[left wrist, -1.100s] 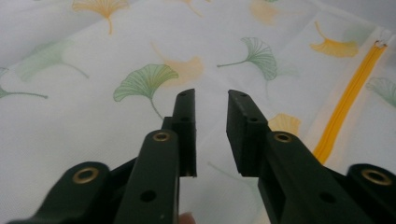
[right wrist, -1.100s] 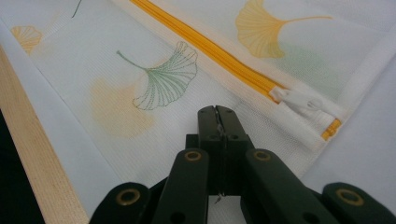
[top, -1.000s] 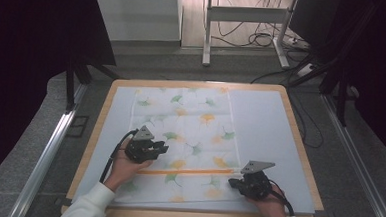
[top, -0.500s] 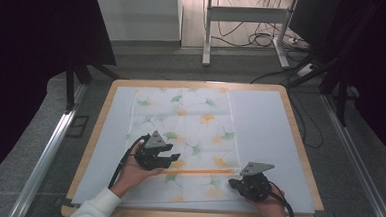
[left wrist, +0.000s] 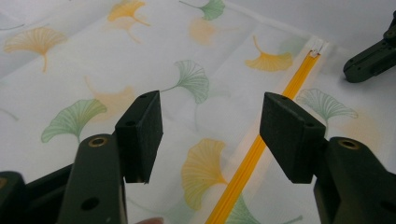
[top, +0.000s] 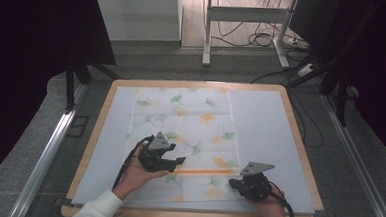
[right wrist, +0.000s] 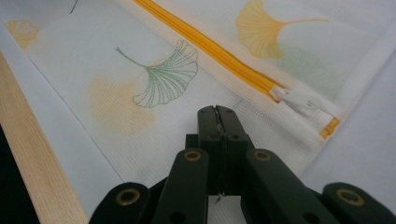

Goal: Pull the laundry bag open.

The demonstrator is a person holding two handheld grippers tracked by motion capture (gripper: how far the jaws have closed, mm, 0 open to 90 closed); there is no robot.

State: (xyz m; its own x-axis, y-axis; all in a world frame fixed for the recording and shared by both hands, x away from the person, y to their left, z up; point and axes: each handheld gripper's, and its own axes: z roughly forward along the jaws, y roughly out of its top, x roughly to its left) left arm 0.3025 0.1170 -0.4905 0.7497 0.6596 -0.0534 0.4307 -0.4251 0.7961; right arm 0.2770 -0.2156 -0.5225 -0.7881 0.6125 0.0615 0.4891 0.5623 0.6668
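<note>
Mesh laundry bag (top: 194, 138) lies flat on surface. Its yellow zipper (top: 205, 172) runs L–R between grippers. Left gripper (left wrist: 210, 135) jaws spread over the zipper; right gripper (right wrist: 217, 122) jaws pressed together, empty, w/ the zipper end just beyond.

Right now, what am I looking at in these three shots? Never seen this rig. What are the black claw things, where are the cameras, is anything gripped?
No robot arm here: a person holds a two-jaw gripper in each hand. The high view looks down on a wooden-edged table. The other two views come from cameras riding on each gripper, looking along its black jaws.

On the table lies a white mesh laundry bag printed with ginkgo leaves, with an orange zipper.

The left gripper is open above the zipper, holding nothing. The right gripper has its jaws pressed together near the zipper's white pull; whether it pinches fabric, I can't tell.
</note>
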